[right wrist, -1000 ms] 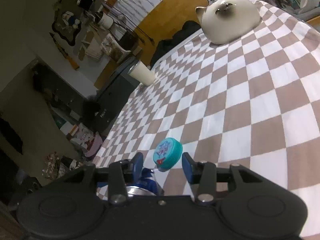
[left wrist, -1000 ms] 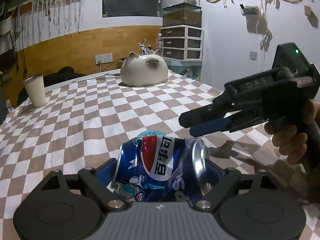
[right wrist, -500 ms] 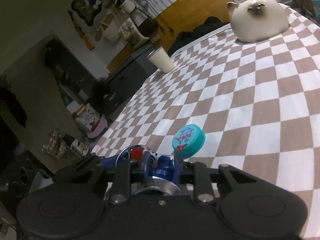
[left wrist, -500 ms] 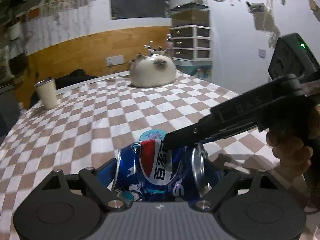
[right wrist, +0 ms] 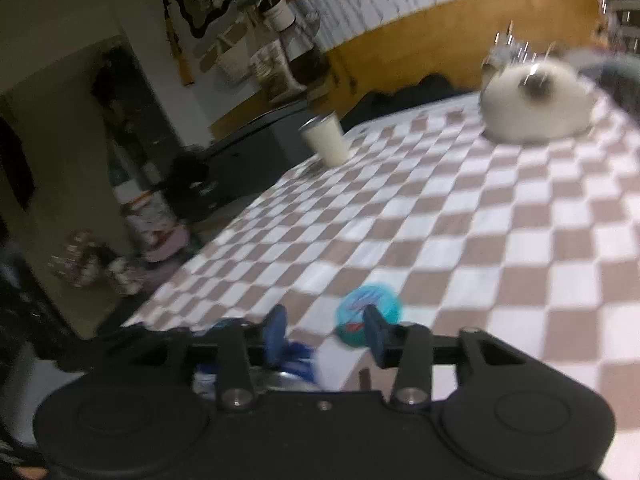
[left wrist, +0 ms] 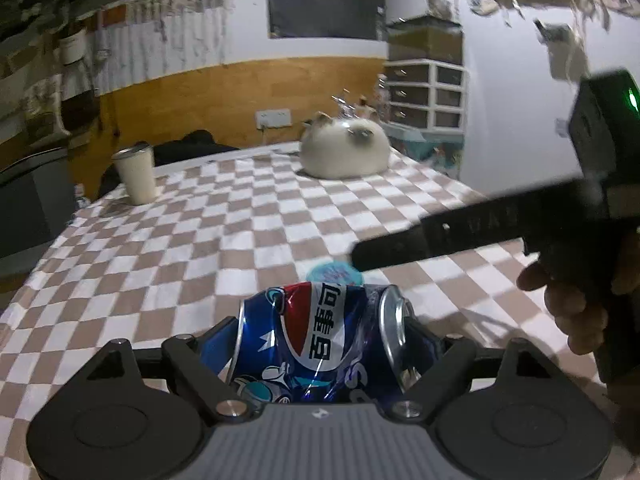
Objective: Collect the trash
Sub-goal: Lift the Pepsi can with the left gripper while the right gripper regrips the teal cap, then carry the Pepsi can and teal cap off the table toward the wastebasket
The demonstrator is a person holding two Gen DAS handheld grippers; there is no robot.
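Near the counter's [left wrist: 168,264] front edge, left gripper [left wrist: 320,344] is clamping the crushed Pepsi can [left wrist: 320,336] w/ fingers tight. Right gripper [right wrist: 326,330], fingers apart, is nearing the teal cap [right wrist: 360,306] (blurred) just beyond; next: straddle and close.

Checked tablecloth [left wrist: 224,240], brown and white, covering the table. Cream cat figure [left wrist: 346,152] sitting at the far edge, right of centre. Cream cup [left wrist: 134,176] standing at the far left edge, well apart from the cat figure. Drawer unit [left wrist: 426,94] standing by the far right wall. Wall socket [left wrist: 273,118] showing on the wood panel.
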